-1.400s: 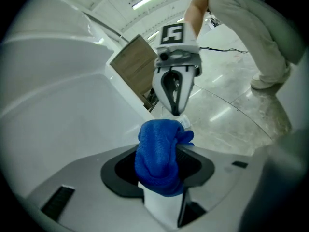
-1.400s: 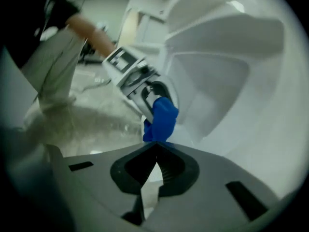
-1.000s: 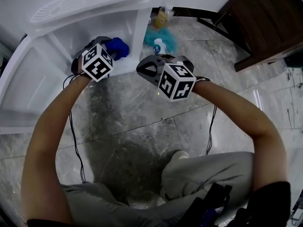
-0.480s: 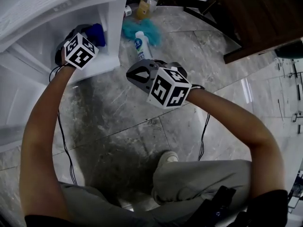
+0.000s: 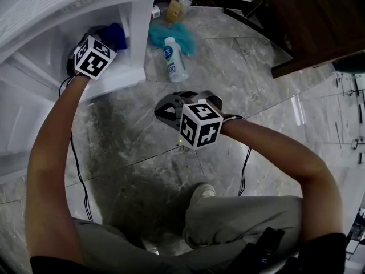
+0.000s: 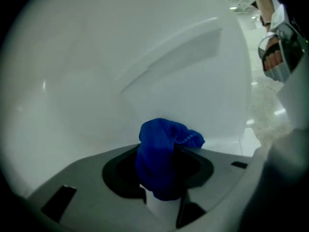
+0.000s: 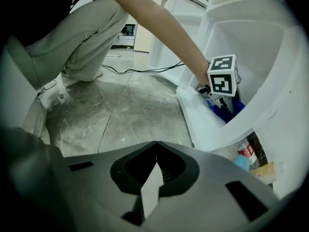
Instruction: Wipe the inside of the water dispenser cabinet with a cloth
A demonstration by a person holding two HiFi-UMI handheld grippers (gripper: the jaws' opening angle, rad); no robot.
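Head view: inside the smooth white plastic cabinet, the left gripper carries a crumpled blue cloth.

Left gripper view: the jaws clamp the soft cloth, facing the cabinet's glossy wall.

Right gripper view: outside the cabinet, the right gripper has its jaws together and empty, above a mottled grey stone floor.

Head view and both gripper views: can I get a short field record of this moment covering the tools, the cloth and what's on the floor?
Left tool: shut on the blue cloth, reaching into the white cabinet
Right tool: shut, nothing between its jaws, above the floor outside the cabinet
Blue cloth: bunched, facing the cabinet's inner wall
Cloth touching wall: cannot tell
Floor items: white bottle beside a teal cloth, near the cabinet's corner
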